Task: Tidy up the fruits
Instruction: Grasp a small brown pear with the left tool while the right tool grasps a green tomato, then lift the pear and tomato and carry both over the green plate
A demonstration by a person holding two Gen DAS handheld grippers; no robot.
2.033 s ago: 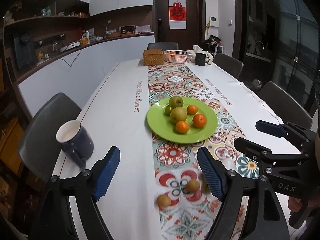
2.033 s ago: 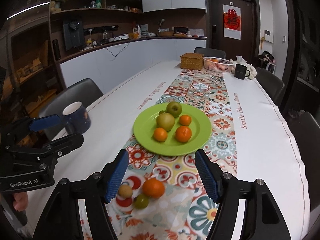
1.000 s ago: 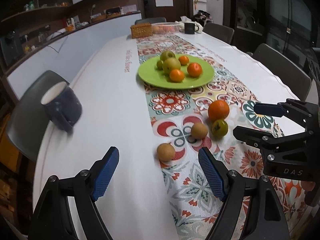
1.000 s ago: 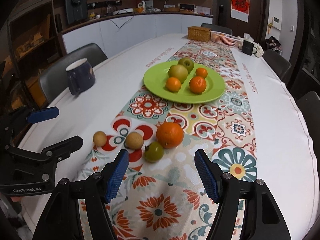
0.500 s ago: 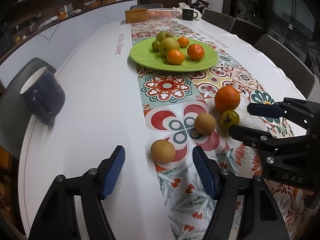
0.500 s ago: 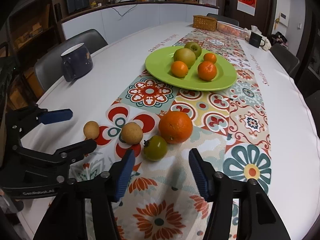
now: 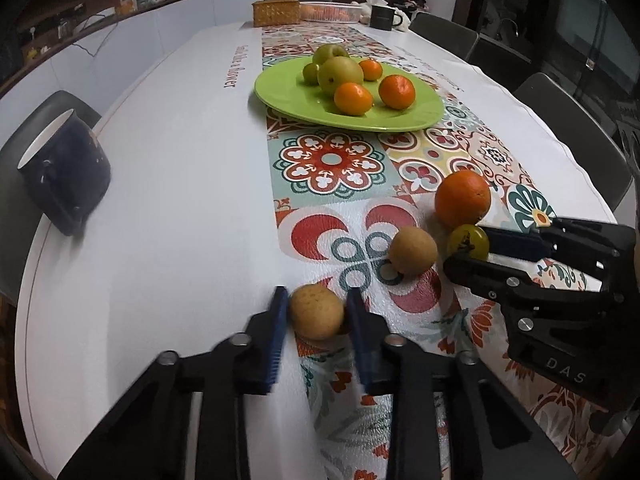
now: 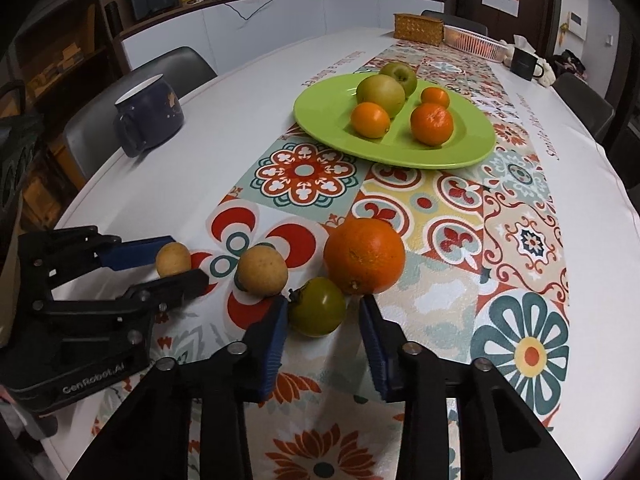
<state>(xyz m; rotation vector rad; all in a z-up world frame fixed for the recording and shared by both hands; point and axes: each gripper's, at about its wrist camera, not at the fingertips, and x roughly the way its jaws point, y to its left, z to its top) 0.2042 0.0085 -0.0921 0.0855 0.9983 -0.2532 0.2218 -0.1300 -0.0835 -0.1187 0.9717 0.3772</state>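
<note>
A green plate (image 7: 288, 94) (image 8: 328, 120) holds several pears and oranges. Four loose fruits lie on the patterned runner near me. My left gripper (image 7: 317, 316) has its blue pads on both sides of a small brown fruit (image 7: 316, 317) (image 8: 173, 259), touching or nearly touching it. My right gripper (image 8: 323, 320) straddles a small green fruit (image 8: 317, 306) (image 7: 468, 241), with a gap on the right side. A second brown fruit (image 7: 413, 250) (image 8: 262, 270) and a large orange (image 7: 462, 199) (image 8: 364, 255) lie between and just beyond them.
A dark blue mug (image 7: 64, 178) (image 8: 148, 118) stands near the table's left edge. A wicker box (image 7: 275, 14), a white basket (image 7: 329, 11) and a black mug (image 7: 383, 17) stand at the far end. Chairs surround the table.
Both grippers have come down and forward to the loose fruits. The left jaws have narrowed around the brown fruit; the right jaws have narrowed around the green fruit.
</note>
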